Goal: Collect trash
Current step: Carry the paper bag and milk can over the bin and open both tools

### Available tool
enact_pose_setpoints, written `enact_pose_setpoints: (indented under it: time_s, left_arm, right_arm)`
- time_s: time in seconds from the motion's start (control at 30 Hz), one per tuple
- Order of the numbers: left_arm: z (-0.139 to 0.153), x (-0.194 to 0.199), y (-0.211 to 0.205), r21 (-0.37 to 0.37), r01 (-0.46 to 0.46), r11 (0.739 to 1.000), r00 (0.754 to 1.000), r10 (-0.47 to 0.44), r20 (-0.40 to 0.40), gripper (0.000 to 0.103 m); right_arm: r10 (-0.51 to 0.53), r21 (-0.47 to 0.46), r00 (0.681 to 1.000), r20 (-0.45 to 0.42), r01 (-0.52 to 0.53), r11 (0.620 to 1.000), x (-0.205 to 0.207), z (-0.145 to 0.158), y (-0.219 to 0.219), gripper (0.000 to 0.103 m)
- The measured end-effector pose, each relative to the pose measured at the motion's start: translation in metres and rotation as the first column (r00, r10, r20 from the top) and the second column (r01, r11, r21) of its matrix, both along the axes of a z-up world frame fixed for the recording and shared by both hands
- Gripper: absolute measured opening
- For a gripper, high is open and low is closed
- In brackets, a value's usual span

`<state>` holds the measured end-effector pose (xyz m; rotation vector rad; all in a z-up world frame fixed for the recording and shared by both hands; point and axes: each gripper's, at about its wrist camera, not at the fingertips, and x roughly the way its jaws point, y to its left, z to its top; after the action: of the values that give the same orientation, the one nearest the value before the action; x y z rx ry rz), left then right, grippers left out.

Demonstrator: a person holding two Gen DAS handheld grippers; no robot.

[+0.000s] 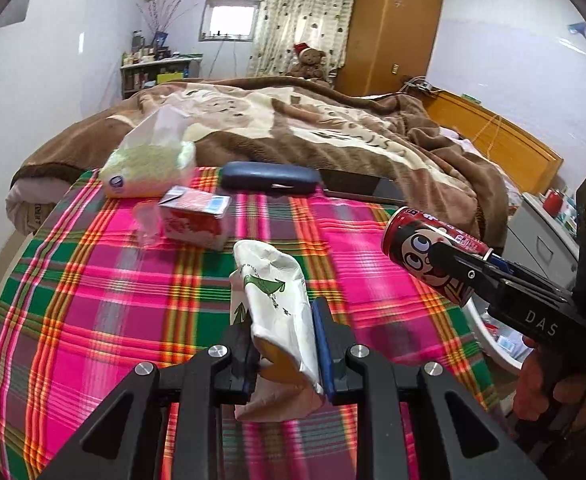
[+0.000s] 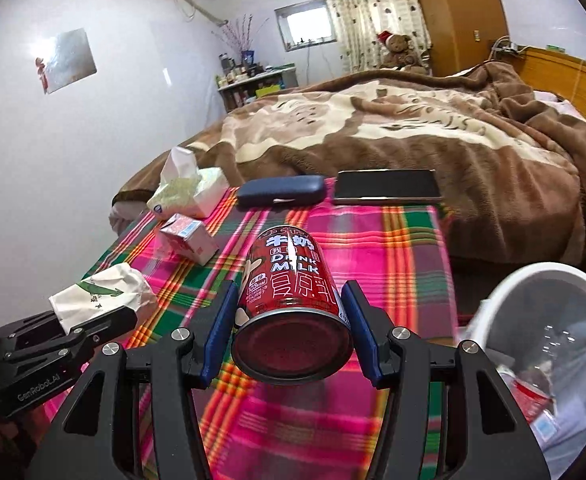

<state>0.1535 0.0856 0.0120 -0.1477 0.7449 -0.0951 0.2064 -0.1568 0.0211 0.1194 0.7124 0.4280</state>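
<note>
While the left gripper [image 1: 283, 344] clamped a crumpled wrapper [image 1: 277, 304] and the right gripper [image 2: 291, 330] a can [image 2: 289, 300], a carton [image 2: 189, 238] remained left of centre, bin [image 2: 549, 280] lower right.

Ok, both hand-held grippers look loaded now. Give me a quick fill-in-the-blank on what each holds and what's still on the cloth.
1. The right hand-held gripper is shut on a red ____ can.
2. The left hand-held gripper pinches a crumpled white ____.
3. The small red carton lies on the plaid cloth beside the ____ pack.

Missing words: milk; wrapper; tissue
</note>
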Motion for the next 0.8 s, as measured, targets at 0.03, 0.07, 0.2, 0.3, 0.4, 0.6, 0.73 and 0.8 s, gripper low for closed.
enact_pose_setpoints:
  time_s: [0.03,0.07,0.2,0.3,0.4,0.6,0.73,0.8]
  left_arm:
    - [0.001,0.000,-0.006,0.001,0.011,1.000,1.000,-0.011,0.004,0.025]
    - [0.003,-0.001,-0.012,0.005,0.021,1.000,1.000,-0.021,0.006,0.025]
    - [0.005,-0.002,-0.036,0.009,0.063,0.998,0.998,-0.063,0.013,0.025]
    - [0.008,-0.002,-0.057,0.012,0.099,0.995,0.995,-0.099,0.018,0.025]
    - [0.010,0.000,-0.078,0.017,0.132,0.991,0.991,-0.133,0.021,0.025]
    - [0.013,0.002,-0.118,0.025,0.197,0.980,0.980,-0.197,0.025,0.025]
    - [0.014,0.002,-0.142,0.034,0.236,0.971,0.971,-0.236,0.020,0.025]
    - [0.014,0.004,-0.156,0.040,0.258,0.965,0.966,-0.258,0.017,0.025]
  right_arm:
    - [-0.008,-0.002,1.000,0.003,0.008,1.000,-0.002,0.001,-0.005,0.055]
    - [-0.017,-0.002,1.000,0.007,0.017,1.000,-0.004,0.001,-0.010,0.055]
    - [-0.057,-0.007,0.998,0.023,0.057,0.998,-0.010,0.004,-0.032,0.055]
    - [-0.089,-0.013,0.996,0.027,0.089,0.996,-0.013,0.005,-0.051,0.055]
    - [-0.122,-0.011,0.992,0.023,0.122,0.992,-0.014,0.004,-0.068,0.055]
    - [-0.185,-0.005,0.982,0.024,0.185,0.983,-0.019,0.004,-0.099,0.055]
    - [-0.227,-0.006,0.974,0.027,0.227,0.974,-0.024,0.004,-0.118,0.055]
    - [-0.256,-0.018,0.966,0.028,0.257,0.966,-0.025,0.002,-0.129,0.055]
